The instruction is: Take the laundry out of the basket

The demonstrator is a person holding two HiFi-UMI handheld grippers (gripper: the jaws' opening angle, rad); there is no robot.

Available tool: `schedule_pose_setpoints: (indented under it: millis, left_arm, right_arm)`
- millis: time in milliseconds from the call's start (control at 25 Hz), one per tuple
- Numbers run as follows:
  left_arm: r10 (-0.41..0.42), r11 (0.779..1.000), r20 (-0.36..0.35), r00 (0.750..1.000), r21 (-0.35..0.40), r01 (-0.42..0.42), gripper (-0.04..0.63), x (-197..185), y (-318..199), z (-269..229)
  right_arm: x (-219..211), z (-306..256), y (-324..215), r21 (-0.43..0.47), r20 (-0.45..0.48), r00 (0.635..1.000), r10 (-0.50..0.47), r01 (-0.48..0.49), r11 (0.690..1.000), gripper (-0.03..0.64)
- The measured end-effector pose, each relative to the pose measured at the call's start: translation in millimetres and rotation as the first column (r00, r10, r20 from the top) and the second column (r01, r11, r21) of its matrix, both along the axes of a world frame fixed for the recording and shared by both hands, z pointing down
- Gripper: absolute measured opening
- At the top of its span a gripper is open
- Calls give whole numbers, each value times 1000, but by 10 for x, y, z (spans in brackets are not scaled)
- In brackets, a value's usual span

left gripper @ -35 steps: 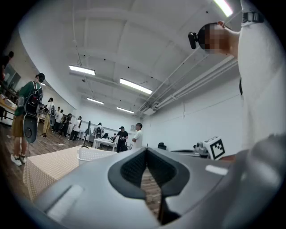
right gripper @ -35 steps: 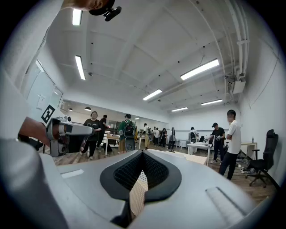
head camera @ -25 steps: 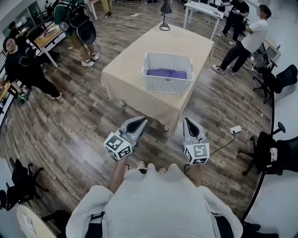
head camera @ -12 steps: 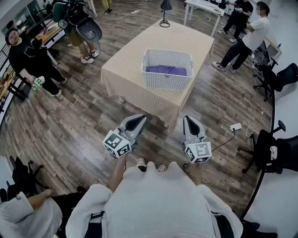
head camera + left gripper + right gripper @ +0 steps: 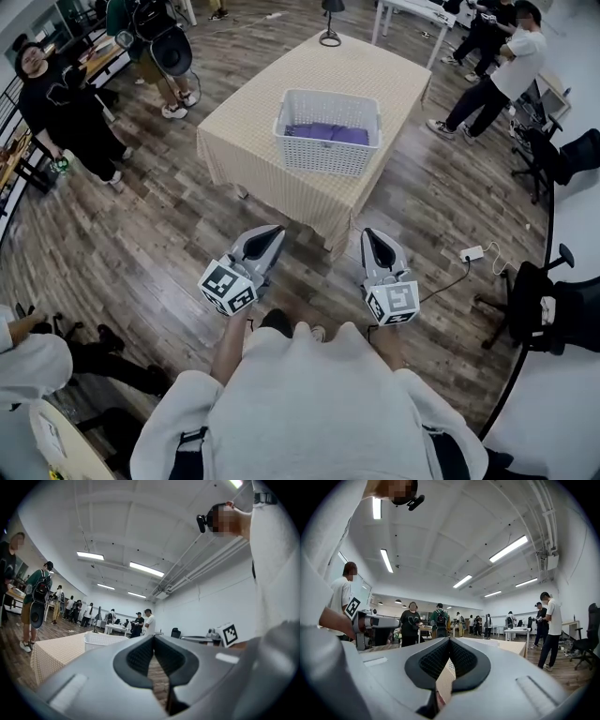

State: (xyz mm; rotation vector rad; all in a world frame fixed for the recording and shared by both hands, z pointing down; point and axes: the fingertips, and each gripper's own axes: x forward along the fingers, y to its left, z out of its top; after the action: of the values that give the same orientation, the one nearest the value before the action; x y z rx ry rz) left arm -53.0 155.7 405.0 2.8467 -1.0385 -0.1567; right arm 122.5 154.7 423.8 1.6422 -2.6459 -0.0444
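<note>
A white slatted laundry basket (image 5: 327, 133) stands on a table with a beige cloth (image 5: 253, 131), and purple laundry (image 5: 327, 134) lies inside it. Both grippers hang over the wooden floor, short of the table's near edge and well away from the basket. My left gripper (image 5: 273, 231) is shut and empty, pointing toward the table. My right gripper (image 5: 371, 234) is shut too, with nothing in it. The left gripper view shows the basket (image 5: 100, 641) ahead past the closed left gripper (image 5: 153, 637). In the right gripper view the shut right gripper (image 5: 449, 640) faces the table's corner (image 5: 511, 647).
Several people stand at the left (image 5: 70, 103) and back right (image 5: 502, 70). Black office chairs (image 5: 553, 309) line the right wall. A power strip with its cable (image 5: 471, 254) lies on the floor at right. A black lamp (image 5: 330, 36) stands at the table's far end.
Both grippers stay shut and have drifted slightly left and toward my body. Bystanders on the left have walked about, and one now shows at the lower left edge.
</note>
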Motion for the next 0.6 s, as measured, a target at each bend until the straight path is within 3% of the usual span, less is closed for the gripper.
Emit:
schedule_pose_setpoints:
  millis: [320, 600]
  left_arm:
    - [2, 1000, 4, 1000, -29, -2, 11, 208, -183, 124]
    - [26, 999, -8, 1000, -33, -27, 9, 304, -870, 243]
  right_arm:
    - [126, 110, -194, -16, 6, 1000, -18, 18, 1000, 0]
    - [187, 207, -796, -27, -11, 1000, -1, 1, 1000, 0]
